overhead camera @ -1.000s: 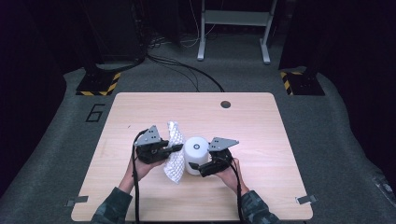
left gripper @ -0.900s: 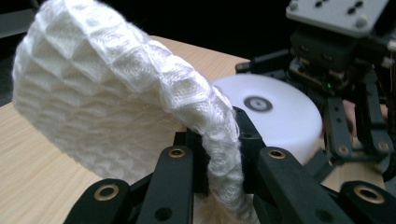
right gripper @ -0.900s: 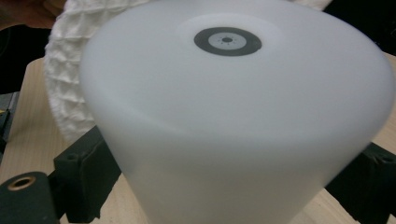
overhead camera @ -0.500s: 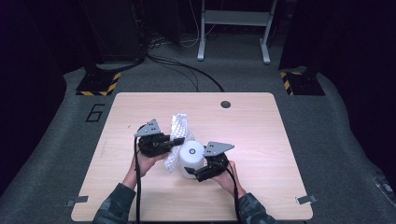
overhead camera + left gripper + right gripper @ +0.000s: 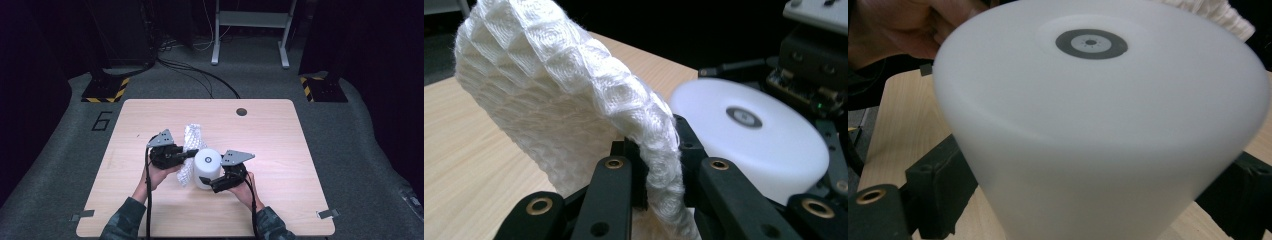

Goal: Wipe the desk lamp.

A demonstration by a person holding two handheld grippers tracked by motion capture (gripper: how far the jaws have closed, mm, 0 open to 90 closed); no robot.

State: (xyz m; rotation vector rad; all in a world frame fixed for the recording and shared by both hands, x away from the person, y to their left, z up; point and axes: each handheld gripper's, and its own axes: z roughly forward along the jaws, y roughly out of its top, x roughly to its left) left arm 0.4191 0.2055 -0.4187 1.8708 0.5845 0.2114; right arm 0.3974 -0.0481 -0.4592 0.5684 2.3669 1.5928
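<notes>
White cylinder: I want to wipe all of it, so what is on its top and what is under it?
On the flat top of the white cylinder sits a small dark ring mark. The wooden table lies below; the cylinder's underside is covered. The white cloth stands beside it.

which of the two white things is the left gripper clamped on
The waffle-textured cloth, pinched in the left gripper; the smooth white cylinder sits in the right gripper.

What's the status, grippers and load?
Left gripper shut on cloth. Right gripper clamps white cylinder. Cloth beside cylinder. Table otherwise bare.
</notes>
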